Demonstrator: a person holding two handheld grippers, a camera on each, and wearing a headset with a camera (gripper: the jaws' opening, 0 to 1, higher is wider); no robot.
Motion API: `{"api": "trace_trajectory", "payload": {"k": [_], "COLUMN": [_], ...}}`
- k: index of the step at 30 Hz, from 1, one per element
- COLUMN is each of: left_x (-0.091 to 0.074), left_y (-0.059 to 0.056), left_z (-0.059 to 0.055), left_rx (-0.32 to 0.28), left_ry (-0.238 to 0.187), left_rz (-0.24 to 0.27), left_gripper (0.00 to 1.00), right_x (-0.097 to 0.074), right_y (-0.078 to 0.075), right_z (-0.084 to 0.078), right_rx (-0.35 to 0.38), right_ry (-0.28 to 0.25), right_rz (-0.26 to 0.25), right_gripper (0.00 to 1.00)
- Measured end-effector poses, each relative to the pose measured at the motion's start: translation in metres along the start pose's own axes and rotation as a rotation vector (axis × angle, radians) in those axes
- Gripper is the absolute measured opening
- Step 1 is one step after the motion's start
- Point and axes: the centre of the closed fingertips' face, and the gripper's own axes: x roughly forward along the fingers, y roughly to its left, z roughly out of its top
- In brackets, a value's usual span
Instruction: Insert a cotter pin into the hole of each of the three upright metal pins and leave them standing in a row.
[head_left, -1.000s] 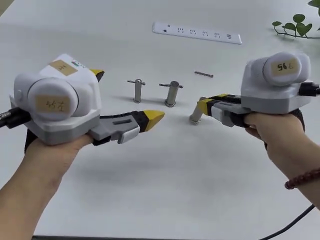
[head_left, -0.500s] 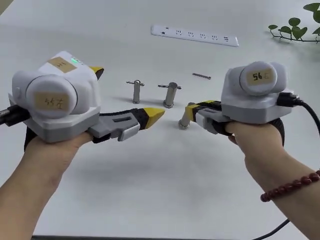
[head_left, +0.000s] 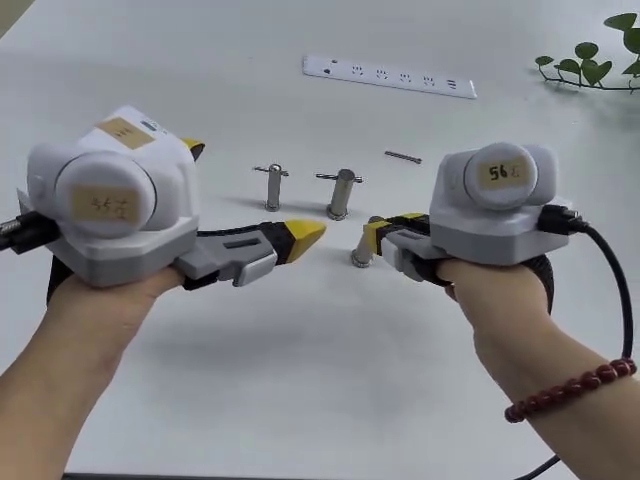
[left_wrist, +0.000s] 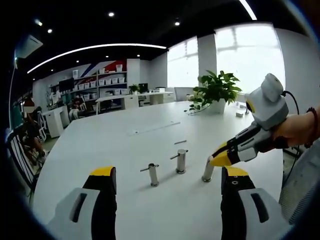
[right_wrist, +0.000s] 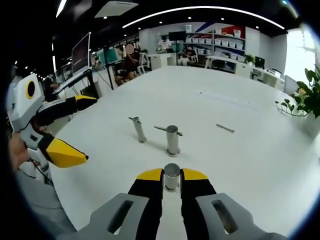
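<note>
Two metal pins stand upright on the white table, a thin one (head_left: 273, 187) and a thicker one (head_left: 341, 193), each with a cotter pin through its top. My right gripper (head_left: 378, 233) is shut on a third metal pin (head_left: 360, 252), which leans slightly, its lower end at the table just right of the thicker pin. In the right gripper view this pin (right_wrist: 171, 170) sits between the yellow jaw tips (right_wrist: 171, 181). A loose cotter pin (head_left: 403, 157) lies farther back. My left gripper (head_left: 252, 190) hangs open and empty, in front of the row.
A white power strip (head_left: 390, 76) lies at the far side of the table. Plant leaves (head_left: 595, 65) reach in at the far right corner. A black cable trails from the right gripper. The right gripper (left_wrist: 222, 157) enters the left gripper view from the right.
My right gripper has carried the third pin leftward, closer to the thicker standing pin and to the left gripper's tip. The left gripper has hardly moved.
</note>
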Motion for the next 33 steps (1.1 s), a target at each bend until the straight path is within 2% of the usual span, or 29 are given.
{"api": "trace_trajectory", "payload": {"k": [10, 14, 18, 23, 27, 30, 33], "left_x": [0.001, 0.001, 0.002, 0.002, 0.002, 0.003, 0.003], "left_y": [0.0, 0.0, -0.001, -0.002, -0.002, -0.003, -0.004], "left_z": [-0.003, -0.005, -0.005, -0.005, -0.008, -0.009, -0.008], "left_rx": [-0.002, -0.006, -0.013, -0.016, -0.016, -0.018, -0.02], "left_ry": [0.016, 0.023, 0.026, 0.025, 0.04, 0.041, 0.034], "left_rz": [-0.001, -0.004, -0.012, -0.017, -0.012, -0.016, -0.017], "left_gripper": [0.86, 0.87, 0.88, 0.92, 0.94, 0.96, 0.99], "right_x": [0.001, 0.0, -0.001, -0.007, -0.012, -0.018, -0.022], "right_y": [0.003, 0.005, 0.003, 0.003, -0.001, -0.001, -0.006], "right_z": [-0.008, -0.009, -0.009, -0.006, 0.0, 0.004, 0.008], "right_rx": [0.061, 0.053, 0.067, 0.062, 0.049, 0.019, 0.003], "right_ry": [-0.012, -0.015, -0.02, -0.032, -0.04, -0.032, -0.025], "right_rz": [-0.007, -0.003, 0.003, 0.033, 0.066, 0.113, 0.128], "right_gripper": [0.08, 0.09, 0.16, 0.21, 0.22, 0.24, 0.25]}}
